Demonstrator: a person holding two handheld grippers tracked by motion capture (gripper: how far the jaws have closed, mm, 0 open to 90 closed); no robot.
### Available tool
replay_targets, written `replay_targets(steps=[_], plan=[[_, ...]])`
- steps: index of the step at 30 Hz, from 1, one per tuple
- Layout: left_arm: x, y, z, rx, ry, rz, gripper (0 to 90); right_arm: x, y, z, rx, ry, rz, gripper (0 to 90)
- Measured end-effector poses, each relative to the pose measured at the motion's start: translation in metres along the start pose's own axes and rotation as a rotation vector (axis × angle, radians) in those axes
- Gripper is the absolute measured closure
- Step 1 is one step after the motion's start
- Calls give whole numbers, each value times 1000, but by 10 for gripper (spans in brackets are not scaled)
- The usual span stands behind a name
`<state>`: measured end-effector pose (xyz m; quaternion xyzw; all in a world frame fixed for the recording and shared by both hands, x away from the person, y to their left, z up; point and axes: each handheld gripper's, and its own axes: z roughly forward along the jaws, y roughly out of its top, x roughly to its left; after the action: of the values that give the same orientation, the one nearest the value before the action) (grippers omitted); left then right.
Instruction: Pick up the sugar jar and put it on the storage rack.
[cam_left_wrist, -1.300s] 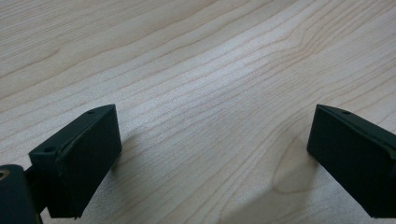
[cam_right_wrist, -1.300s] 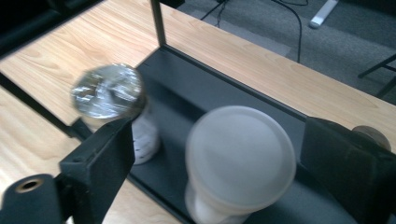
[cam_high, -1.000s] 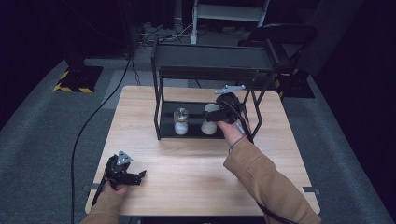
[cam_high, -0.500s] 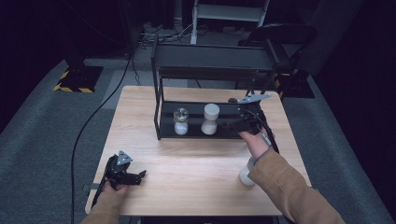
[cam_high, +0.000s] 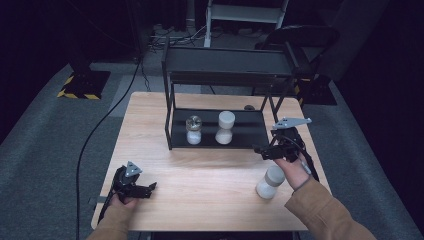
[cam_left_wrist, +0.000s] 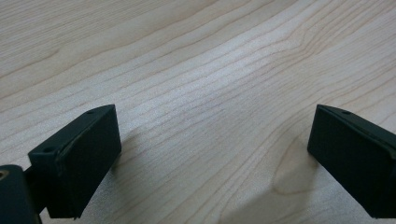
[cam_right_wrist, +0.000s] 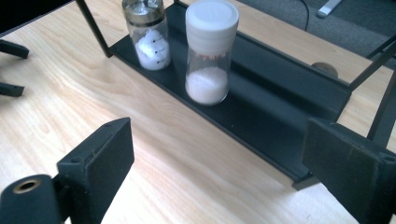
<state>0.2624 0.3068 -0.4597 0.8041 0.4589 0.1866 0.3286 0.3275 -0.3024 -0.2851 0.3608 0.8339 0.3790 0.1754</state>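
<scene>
The work in hand is moving seasoning jars onto the black rack (cam_high: 260, 134). 2 already stand on its lower shelf: a chrome-capped shaker (cam_high: 193, 129) and a white-capped jar (cam_high: 224, 127), near each other and upright. A third jar (cam_high: 270, 182) with a pale cap stands on the counter (cam_high: 200, 175) just beside the person's right wrist, nearest to the right tool (cam_high: 260, 150).

That jar looks like clear glass or hard plastic: stiff, smooth and likely slippery, light to moderate in weight, and breakable if tipped or knocked. I would grip it across the straight body below the cap, square on, not on the cap.

The right tool has its jaws apart and empty, facing the rack. The left tool (cam_high: 150, 188) rests on the counter, jaws apart with nothing between them.
</scene>
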Motion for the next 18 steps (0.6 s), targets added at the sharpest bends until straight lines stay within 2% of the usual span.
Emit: replay_targets(steps=[18], plan=[[0,0,0,0,0,0,23,-1,-49,-24,-24,63,33,57]])
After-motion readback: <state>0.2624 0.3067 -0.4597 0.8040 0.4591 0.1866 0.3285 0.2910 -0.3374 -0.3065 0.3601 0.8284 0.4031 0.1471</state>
